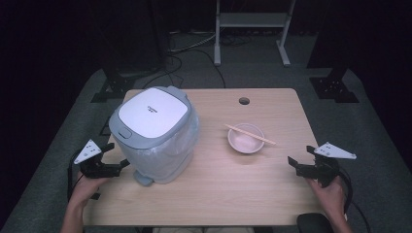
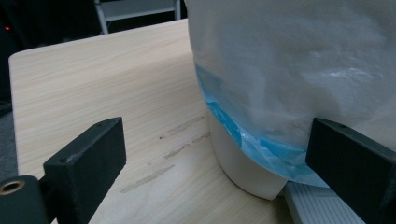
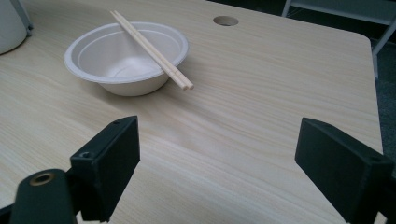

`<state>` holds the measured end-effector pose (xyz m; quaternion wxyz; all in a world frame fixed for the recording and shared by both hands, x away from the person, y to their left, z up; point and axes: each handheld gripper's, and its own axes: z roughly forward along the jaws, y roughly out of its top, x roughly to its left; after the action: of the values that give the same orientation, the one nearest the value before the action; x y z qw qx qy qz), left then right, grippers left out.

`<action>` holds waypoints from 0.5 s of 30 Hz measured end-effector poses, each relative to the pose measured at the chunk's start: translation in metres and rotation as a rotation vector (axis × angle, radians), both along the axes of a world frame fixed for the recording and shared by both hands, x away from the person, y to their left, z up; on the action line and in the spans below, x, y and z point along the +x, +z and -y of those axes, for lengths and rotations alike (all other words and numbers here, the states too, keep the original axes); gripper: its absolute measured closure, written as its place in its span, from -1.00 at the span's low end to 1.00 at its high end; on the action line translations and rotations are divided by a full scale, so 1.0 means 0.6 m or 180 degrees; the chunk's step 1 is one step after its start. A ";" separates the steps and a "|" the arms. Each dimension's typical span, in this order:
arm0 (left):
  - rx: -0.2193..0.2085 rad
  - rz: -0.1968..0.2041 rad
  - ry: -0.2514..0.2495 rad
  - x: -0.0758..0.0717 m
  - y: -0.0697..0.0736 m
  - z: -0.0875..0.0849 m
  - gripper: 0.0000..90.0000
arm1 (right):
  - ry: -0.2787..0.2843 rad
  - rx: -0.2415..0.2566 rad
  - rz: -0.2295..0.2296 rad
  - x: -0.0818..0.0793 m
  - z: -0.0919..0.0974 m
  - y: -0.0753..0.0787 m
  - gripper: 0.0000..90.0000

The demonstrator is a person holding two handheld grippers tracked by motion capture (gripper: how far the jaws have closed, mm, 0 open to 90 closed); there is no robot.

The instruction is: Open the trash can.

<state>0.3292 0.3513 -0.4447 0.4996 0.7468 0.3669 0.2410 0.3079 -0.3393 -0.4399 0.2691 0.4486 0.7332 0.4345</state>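
Observation:
A small pedal bin (image 1: 156, 131) with a white and grey lid stands on the left half of the wooden table (image 1: 272, 189); a thin plastic liner with a blue edge (image 2: 243, 135) hangs over its body. A white bowl (image 1: 246, 139) sits right of centre with a pair of chopsticks (image 1: 249, 134) laid across its rim. My left gripper (image 1: 116, 158) is open at the bin's lower left side, close to its base. My right gripper (image 1: 299, 155) is open near the table's right edge, with the bowl (image 3: 126, 58) and chopsticks (image 3: 152, 49) some way ahead of it.
A round cable hole (image 1: 244, 101) pierces the table near its far edge. Beyond the table stand a white metal frame (image 1: 252, 29) and black stand feet (image 1: 335, 87) on grey carpet, with cables on the floor. The bin's pedal (image 1: 142, 177) juts toward the front edge.

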 end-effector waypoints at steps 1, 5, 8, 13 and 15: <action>-0.0017 -0.0006 -0.0002 0.000 -0.001 0.000 -0.91 | 0.0000 0.0009 -0.0004 0.000 0.000 0.000 -0.72; -0.0040 -0.0027 -0.0063 0.000 -0.002 0.000 -0.90 | 0.0014 -0.0010 -0.0011 0.001 -0.001 -0.001 -0.72; -0.0077 -0.0038 -0.0094 0.002 -0.004 -0.001 -0.90 | 0.0012 -0.0008 -0.0011 0.001 -0.001 -0.001 -0.72; -0.0100 -0.0046 -0.0173 0.005 -0.006 0.005 -0.90 | 0.0001 0.0003 -0.0019 0.001 0.001 0.000 -0.72; -0.0077 -0.0054 -0.0234 0.006 -0.006 0.010 -0.90 | -0.0003 0.0006 -0.0018 0.001 0.001 0.000 -0.72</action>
<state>0.3326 0.3450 -0.4481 0.5140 0.7556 0.3464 0.2117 0.3082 -0.3400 -0.4398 0.2669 0.4504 0.7333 0.4338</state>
